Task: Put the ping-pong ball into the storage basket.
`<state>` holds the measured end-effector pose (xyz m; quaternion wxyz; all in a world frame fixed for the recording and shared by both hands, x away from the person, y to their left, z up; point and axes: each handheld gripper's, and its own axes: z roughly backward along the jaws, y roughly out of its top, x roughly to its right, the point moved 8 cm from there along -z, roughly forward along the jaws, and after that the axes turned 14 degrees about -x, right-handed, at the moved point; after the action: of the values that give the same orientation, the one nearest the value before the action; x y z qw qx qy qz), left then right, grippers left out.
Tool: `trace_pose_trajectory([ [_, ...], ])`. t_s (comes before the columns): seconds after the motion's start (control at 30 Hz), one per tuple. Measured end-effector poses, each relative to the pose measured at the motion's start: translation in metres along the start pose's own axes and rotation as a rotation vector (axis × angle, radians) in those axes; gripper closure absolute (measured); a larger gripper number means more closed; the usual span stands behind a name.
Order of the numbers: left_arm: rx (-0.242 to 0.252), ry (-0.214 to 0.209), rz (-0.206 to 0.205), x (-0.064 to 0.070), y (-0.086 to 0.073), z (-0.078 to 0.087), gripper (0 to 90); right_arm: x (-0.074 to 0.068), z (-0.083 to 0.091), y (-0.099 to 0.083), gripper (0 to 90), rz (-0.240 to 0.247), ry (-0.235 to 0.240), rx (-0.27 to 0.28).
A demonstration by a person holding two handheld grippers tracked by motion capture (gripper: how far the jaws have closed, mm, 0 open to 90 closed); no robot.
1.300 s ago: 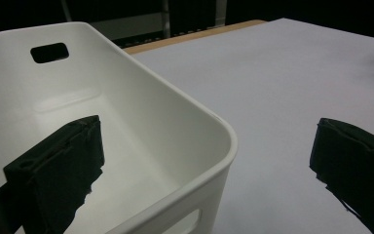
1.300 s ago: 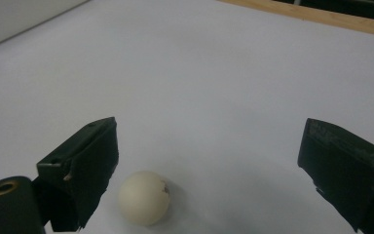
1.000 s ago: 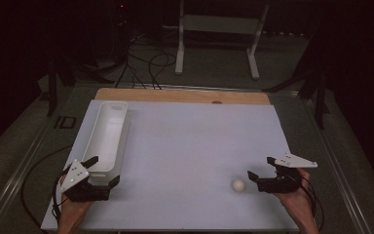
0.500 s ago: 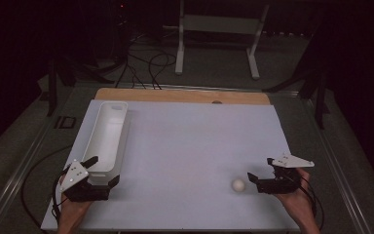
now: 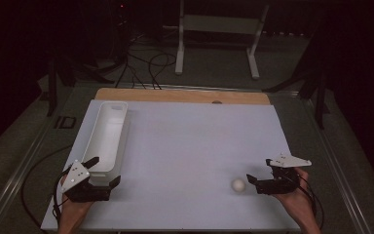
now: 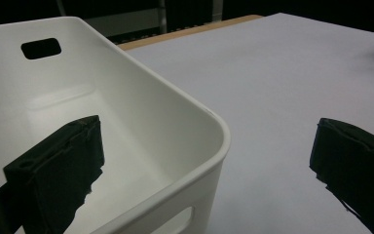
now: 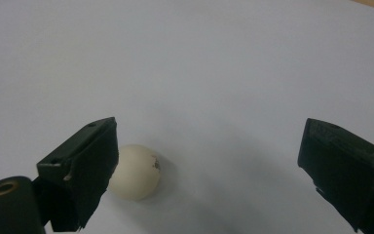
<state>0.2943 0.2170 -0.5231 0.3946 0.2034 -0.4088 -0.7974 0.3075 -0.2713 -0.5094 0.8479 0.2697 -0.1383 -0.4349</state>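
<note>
A small cream ball (image 5: 238,185) lies on the white table sheet at the near right. My right gripper (image 5: 259,171) stands open just right of it. In the right gripper view the ball (image 7: 136,170) rests on the sheet beside the left jaw, off-centre in the open gripper (image 7: 209,156). A long white bin (image 5: 108,136) stands empty along the left side. My left gripper (image 5: 106,169) is open at its near end. In the left gripper view the bin's near corner (image 6: 214,131) sits between the jaws, one jaw inside the bin and one outside.
The white sheet (image 5: 190,146) covers a wooden tabletop whose far strip (image 5: 175,95) shows bare. A white metal stand (image 5: 219,29) and loose cables (image 5: 146,63) are on the floor beyond. The near table edge is close under both hands.
My right gripper has drifted slightly toward the near edge beside the ball. The ball, the bin and the left gripper have hardly moved.
</note>
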Motion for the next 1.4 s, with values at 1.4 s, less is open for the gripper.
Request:
trace_pose_trajectory([
  [1.4,-0.008,0.006,-0.005,0.0,-0.001,-0.004,0.0,-0.016,-0.015,-0.005,7.2,0.085,0.062,-0.142],
])
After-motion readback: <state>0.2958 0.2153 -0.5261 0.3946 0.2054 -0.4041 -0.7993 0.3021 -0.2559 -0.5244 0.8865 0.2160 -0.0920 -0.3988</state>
